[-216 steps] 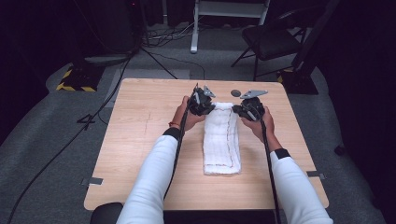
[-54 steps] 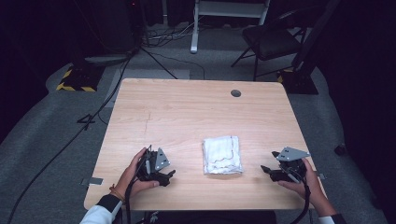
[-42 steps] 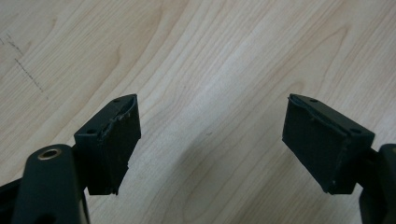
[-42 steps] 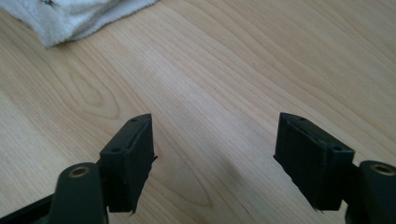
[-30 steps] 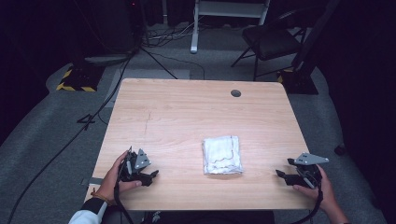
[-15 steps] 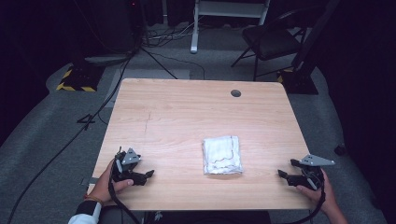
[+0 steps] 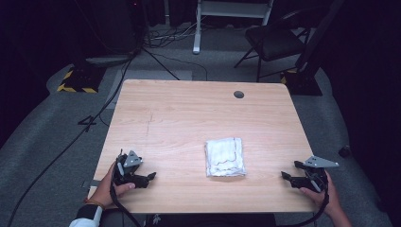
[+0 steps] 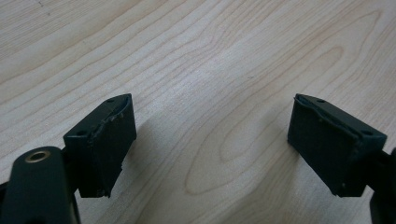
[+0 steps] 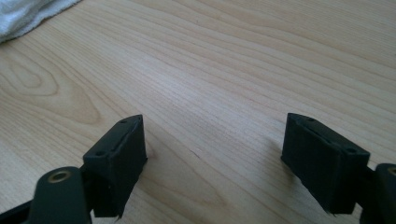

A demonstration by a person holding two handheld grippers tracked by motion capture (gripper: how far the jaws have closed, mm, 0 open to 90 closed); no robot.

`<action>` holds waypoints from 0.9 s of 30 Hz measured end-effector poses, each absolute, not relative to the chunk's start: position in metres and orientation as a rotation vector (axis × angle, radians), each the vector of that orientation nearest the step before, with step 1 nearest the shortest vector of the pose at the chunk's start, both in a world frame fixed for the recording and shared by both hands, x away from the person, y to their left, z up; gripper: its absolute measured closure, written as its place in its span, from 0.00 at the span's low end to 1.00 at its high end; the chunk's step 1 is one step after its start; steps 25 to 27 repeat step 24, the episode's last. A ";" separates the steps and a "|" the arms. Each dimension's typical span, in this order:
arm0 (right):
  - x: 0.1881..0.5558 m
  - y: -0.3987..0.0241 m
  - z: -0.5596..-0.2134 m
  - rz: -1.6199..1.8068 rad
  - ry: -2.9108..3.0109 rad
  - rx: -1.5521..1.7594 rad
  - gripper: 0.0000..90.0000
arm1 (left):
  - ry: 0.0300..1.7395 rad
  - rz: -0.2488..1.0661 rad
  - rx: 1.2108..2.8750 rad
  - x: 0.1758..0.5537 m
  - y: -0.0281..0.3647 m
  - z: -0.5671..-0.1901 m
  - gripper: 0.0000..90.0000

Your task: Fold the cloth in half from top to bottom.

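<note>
White towel point(image 7: 225, 157) folded, seemingly square.

Right gripper point(image 9: 212, 156) is sitting low over the table point(image 9: 243, 65), jaws standing wide apart with nothing but bare wood grain showing between them; they have just been opening. Both black pads point(image 9: 122, 158) are casting soft shadows onto the wood just beside them. A corner of the white towel point(image 9: 28, 14) is lying at top left, well apart from the jaws.
</note>
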State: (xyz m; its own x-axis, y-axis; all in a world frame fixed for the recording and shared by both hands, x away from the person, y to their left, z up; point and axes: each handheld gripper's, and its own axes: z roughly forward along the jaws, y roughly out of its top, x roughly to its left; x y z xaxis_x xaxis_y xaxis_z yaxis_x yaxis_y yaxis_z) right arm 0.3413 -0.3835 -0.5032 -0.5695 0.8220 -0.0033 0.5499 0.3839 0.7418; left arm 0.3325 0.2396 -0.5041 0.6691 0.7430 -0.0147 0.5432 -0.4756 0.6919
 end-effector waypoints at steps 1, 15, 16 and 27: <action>0.341 -0.384 -0.503 1.009 2.277 1.190 0.24 | 0.987 0.378 2.200 0.333 0.240 -0.504 0.17; 0.342 -0.384 -0.503 1.009 2.278 1.186 0.24 | 0.989 0.375 2.201 0.332 0.240 -0.504 0.17; 0.342 -0.384 -0.503 1.009 2.278 1.186 0.24 | 0.988 0.375 2.201 0.332 0.240 -0.504 0.17; 0.342 -0.384 -0.503 1.011 2.279 1.184 0.24 | 0.980 0.375 2.207 0.333 0.240 -0.504 0.17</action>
